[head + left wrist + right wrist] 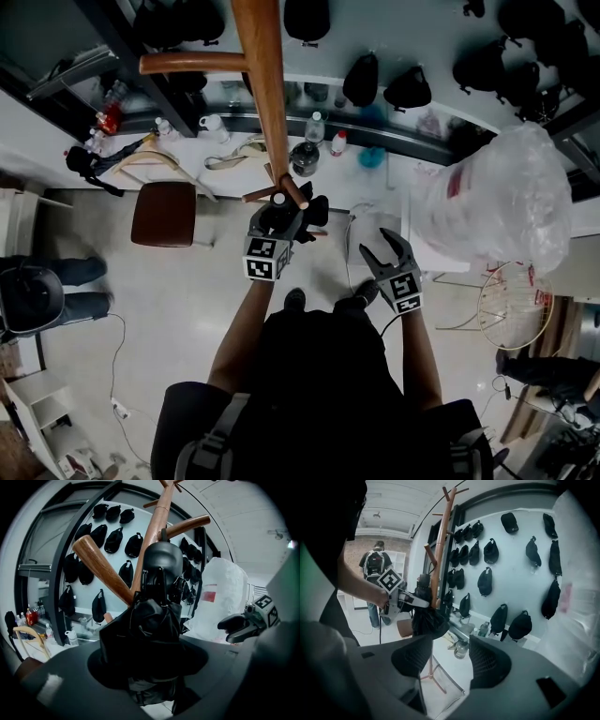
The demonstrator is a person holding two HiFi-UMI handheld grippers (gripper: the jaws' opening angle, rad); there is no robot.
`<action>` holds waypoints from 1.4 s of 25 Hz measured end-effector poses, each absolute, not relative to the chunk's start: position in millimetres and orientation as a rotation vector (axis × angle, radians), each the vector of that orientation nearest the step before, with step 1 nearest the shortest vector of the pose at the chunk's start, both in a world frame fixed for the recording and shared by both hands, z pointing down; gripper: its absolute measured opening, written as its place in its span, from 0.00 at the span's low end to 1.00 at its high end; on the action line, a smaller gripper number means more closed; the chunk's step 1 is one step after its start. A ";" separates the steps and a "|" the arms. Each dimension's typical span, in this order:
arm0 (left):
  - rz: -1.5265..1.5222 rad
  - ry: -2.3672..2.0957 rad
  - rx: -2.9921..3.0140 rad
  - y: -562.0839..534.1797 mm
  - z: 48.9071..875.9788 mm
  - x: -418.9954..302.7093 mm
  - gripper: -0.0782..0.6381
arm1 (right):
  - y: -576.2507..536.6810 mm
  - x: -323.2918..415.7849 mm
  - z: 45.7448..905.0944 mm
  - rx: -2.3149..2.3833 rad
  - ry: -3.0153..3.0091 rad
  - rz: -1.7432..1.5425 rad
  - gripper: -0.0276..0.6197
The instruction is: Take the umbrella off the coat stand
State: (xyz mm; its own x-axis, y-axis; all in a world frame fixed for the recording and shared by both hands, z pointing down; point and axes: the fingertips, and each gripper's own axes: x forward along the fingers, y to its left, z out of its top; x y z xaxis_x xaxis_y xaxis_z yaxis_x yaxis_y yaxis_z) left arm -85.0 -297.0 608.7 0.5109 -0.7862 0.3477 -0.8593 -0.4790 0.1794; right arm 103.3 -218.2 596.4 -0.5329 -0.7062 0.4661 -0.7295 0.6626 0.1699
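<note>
**Umbrella gripped, snag risk**

The left tongs (pixel 286 217) clamp the folded umbrella (pixel 154 620) at the coat stand (pixel 267 84), by its low peg (pixel 261 195). The right tongs (pixel 384 251) gape empty. A sideways pull could snag it on the peg and tip the stand.

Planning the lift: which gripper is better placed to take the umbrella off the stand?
Left: the left gripper grips the umbrella at the coat stand; the right gripper is open and empty.
</note>
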 end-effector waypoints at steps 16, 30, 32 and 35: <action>0.318 -1.323 2.498 -292.4 583.6 -84.3 0.46 | -211.6 96.0 592.8 1.134 -2.381 0.048 0.43; 0.301 -1.298 2.538 -290.0 570.0 -81.1 0.46 | -205.5 96.0 588.9 1.155 -2.372 0.035 0.43; 0.294 -1.293 2.545 -289.8 568.5 -80.3 0.46 | -205.0 95.9 589.1 1.158 -2.369 0.033 0.43; 0.291 -1.282 2.551 -289.4 566.9 -79.9 0.46 | -204.2 94.7 588.5 1.167 -2.367 0.033 0.43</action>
State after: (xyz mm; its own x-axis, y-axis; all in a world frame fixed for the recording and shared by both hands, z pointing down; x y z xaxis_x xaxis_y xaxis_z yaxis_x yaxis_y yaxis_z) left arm -79.9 -289.4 566.9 0.5879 -0.7524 0.2971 -0.8069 -0.5713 0.1499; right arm 94.7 -204.2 588.5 -0.5096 -0.7380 0.4424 -0.7502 0.6329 0.1916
